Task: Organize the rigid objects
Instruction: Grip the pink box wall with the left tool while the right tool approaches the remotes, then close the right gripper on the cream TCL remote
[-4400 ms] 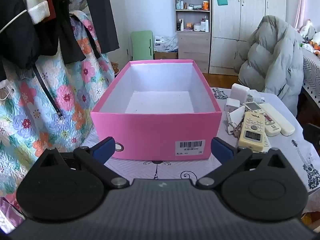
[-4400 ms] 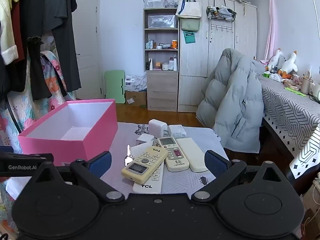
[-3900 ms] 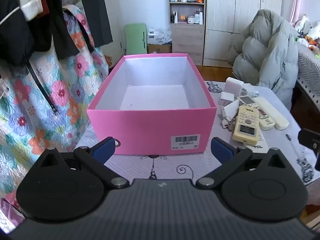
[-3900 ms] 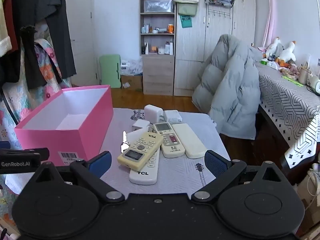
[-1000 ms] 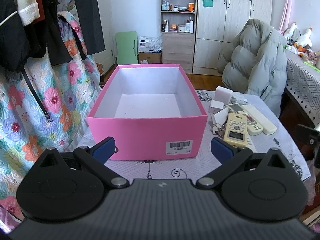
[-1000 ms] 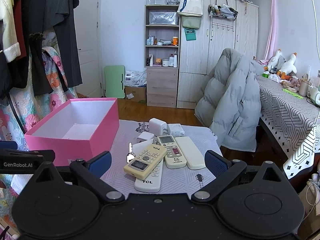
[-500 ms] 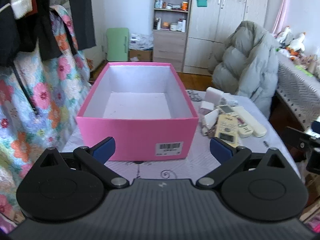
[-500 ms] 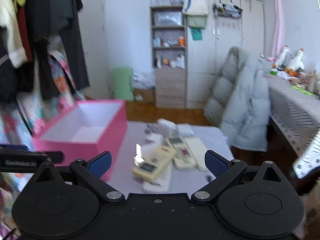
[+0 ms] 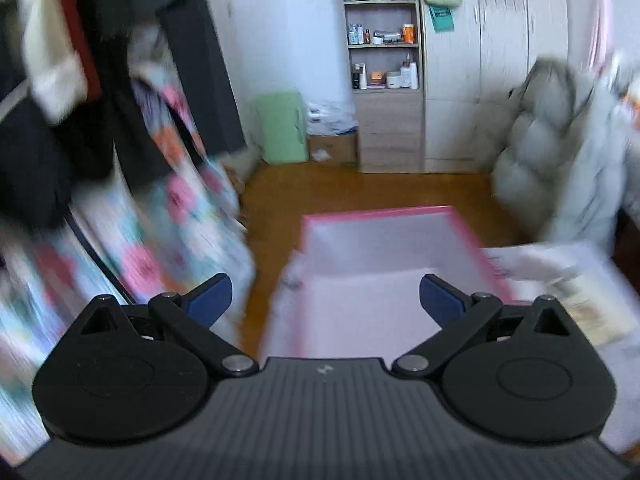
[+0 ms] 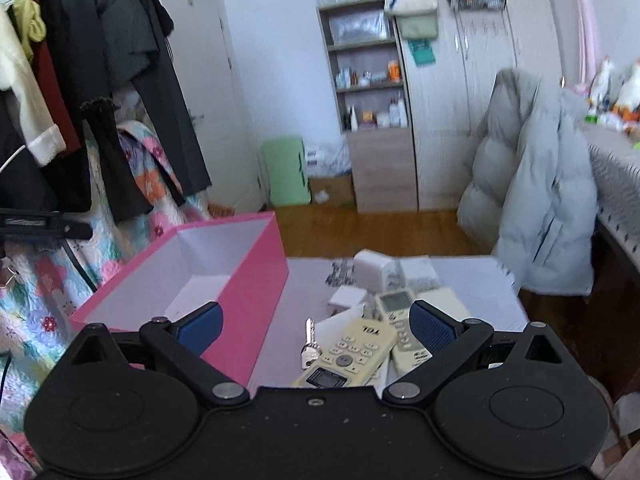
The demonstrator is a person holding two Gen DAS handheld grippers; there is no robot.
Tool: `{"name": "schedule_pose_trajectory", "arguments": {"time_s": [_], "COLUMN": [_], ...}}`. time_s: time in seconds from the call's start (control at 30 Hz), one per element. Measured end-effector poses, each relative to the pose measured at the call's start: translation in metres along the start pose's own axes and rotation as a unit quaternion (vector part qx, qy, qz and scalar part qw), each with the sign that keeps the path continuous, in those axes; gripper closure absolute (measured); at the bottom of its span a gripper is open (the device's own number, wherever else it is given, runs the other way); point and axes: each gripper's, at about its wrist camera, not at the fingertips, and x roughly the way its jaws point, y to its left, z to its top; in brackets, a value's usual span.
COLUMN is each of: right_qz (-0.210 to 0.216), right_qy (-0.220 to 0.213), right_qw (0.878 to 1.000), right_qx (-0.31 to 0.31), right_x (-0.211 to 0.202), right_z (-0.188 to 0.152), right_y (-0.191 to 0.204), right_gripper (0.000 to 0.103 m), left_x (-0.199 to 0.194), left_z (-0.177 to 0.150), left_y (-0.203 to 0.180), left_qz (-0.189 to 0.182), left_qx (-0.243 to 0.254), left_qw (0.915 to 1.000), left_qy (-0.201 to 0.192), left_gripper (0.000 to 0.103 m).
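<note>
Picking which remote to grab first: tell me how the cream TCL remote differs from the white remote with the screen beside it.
The cream TCL remote lies on top of the pile at a slant; the white remote lies flatter and partly behind the right gripper's finger. The cream one's screen is at its near end, the white one's at its far end. Both lie loose on the table.

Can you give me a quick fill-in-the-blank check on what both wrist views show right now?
1. The pink box on the table holds ____ items so far.
2. The right tool hangs over the yellowish TCL remote, its fingers spread ____.
3. A metal ____ lies just left of that remote, on the side nearer the box.
4. The left tool is open and points into the ____.

Missing words: no; open; key; pink box
</note>
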Motion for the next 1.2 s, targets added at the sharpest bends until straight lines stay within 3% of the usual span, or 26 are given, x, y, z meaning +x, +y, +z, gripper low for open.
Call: {"name": "schedule_pose_trajectory", "arguments": {"time_s": [0.07,0.2,0.27,0.4,0.5,0.6,0.7,0.73,0.8,0.83,0.87,0.97,1.1,1.2], "right_qz": [0.004,0.004,0.001,-0.007,-0.006,-0.008,-0.009,-0.008,-0.007,-0.009,-0.012,-0.026,-0.053,-0.063], "right_qy": [0.018,0.034,0.038,0.05,0.056,0.062,0.082,0.09,0.107,0.115,0.125,0.153,0.173,0.179], "right_qw": [1.0,0.999,0.999,0.998,0.998,0.998,0.997,0.996,0.994,0.993,0.992,0.988,0.984,0.982], "right_qx": [0.008,0.004,-0.01,-0.026,-0.027,-0.026,-0.011,-0.005,0.004,0.003,0.0,-0.005,0.001,0.002], "right_x": [0.01,0.023,0.028,0.04,0.045,0.049,0.062,0.066,0.076,0.082,0.088,0.107,0.127,0.14], "right_z": [0.0,0.001,0.002,0.004,0.004,0.004,0.001,-0.001,-0.004,-0.006,-0.008,-0.014,-0.018,-0.02], "right_y": [-0.002,0.0,0.002,0.007,0.008,0.005,-0.002,-0.004,-0.006,-0.006,-0.005,-0.003,-0.003,-0.002], "right_gripper": [0.002,0.002,0.002,0.002,0.002,0.002,0.002,0.002,0.002,0.002,0.002,0.002,0.002,0.003], "left_x": [0.03,0.099,0.123,0.161,0.178,0.192,0.2,0.202,0.203,0.203,0.201,0.199,0.193,0.189], "left_z": [0.011,0.023,0.028,0.039,0.035,0.022,0.01,0.005,-0.006,-0.008,-0.01,-0.013,-0.012,-0.011], "left_y": [0.003,0.022,0.024,0.026,0.022,0.032,0.039,0.041,0.042,0.044,0.047,0.045,0.034,0.034], "left_qz": [0.007,0.022,0.04,0.004,0.026,0.003,-0.011,-0.012,-0.001,-0.011,-0.031,-0.046,-0.039,-0.05], "left_qx": [0.016,-0.015,-0.023,-0.039,-0.016,-0.055,-0.082,-0.085,-0.081,-0.084,-0.096,-0.086,-0.05,-0.056], "left_qw": [0.9995,0.9946,0.992,0.987,0.9851,0.9777,0.9717,0.97,0.9694,0.968,0.9672,0.9692,0.9755,0.9755], "left_qy": [0.025,0.1,0.118,0.156,0.169,0.203,0.221,0.227,0.232,0.236,0.233,0.226,0.211,0.207], "left_gripper": [0.003,0.009,0.009,0.009,0.009,0.01,0.033,0.048,0.063,0.08,0.088,0.1,0.101,0.101]}}
